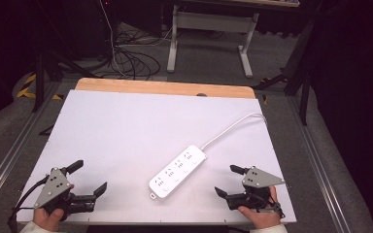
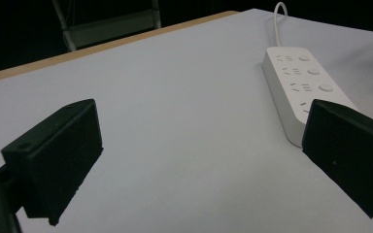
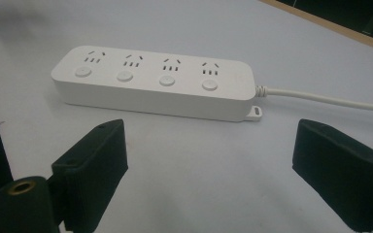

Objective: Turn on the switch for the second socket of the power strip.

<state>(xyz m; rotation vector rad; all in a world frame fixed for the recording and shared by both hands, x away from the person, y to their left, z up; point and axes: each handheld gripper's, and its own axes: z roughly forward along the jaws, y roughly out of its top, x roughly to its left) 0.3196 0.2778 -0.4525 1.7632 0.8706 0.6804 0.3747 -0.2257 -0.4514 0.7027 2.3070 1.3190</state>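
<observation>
A white power strip (image 1: 178,171) with several sockets and round buttons lies slantwise on the white table top (image 1: 126,131), its white cable (image 1: 230,127) running off to the back right. My left gripper (image 1: 89,177) rests at the front left corner, open and holding nothing, well left of the strip. My right gripper (image 1: 229,180) sits at the front right, open and bare, a short way right of the strip. The strip (image 2: 305,82) lies ahead right in the left gripper view. In the right gripper view the strip (image 3: 155,81) stretches across just beyond the jaws.
The table top has a wooden back edge (image 1: 165,87). Beyond it stand a white desk frame (image 1: 211,29) and loose cables on the floor (image 1: 131,60). Metal rails (image 1: 9,150) run along both sides of the table.
</observation>
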